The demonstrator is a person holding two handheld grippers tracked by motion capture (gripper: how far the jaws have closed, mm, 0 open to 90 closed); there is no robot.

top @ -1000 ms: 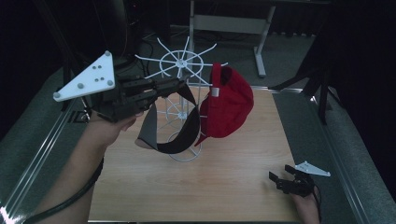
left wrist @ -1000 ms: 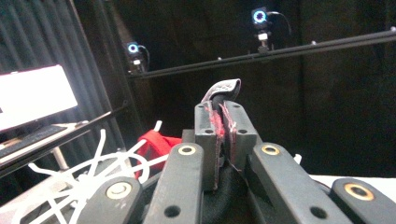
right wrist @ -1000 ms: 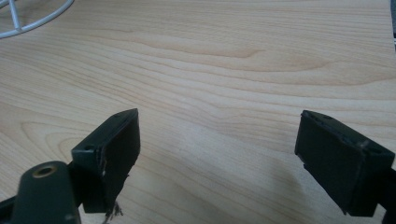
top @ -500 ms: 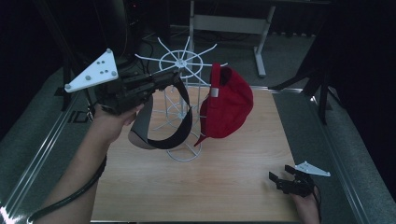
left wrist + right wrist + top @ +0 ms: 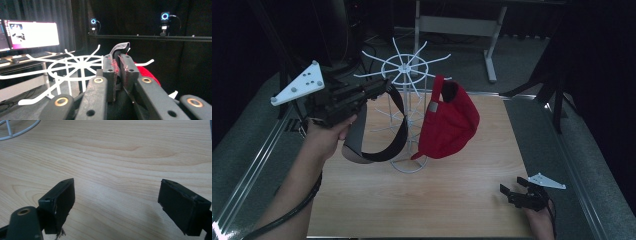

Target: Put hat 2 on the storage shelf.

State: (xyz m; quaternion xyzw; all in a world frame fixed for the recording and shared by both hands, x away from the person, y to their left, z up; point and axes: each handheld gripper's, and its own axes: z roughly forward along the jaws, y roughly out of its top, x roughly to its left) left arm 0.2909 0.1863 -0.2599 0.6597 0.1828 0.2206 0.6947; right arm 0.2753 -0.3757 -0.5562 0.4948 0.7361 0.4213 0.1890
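Note:
A white wire rack (image 5: 404, 65) with hooked arms stands on the wooden table (image 5: 452, 200). A red cap (image 5: 449, 122) hangs from its right side. My left gripper (image 5: 384, 87) is held up beside the rack's left arms, shut on the edge of a dark cap (image 5: 382, 145) that dangles below it. In the left gripper view the jaws (image 5: 119, 58) pinch a strip of the dark cap (image 5: 121, 47), with the rack (image 5: 75, 65) and red cap (image 5: 146, 72) behind. My right gripper (image 5: 512, 192) rests low at the table's front right, open (image 5: 117, 195) over bare wood.
The rack's round base (image 5: 15, 132) lies ahead and to the left in the right gripper view. Metal rails (image 5: 257, 165) run along the table's left side. A desk frame (image 5: 457, 25) stands behind the table, and a lit monitor (image 5: 32, 35) is off to the left.
My left gripper has drawn left and slightly down, carrying the dark cap away from the rack's centre. The right gripper has stayed put.

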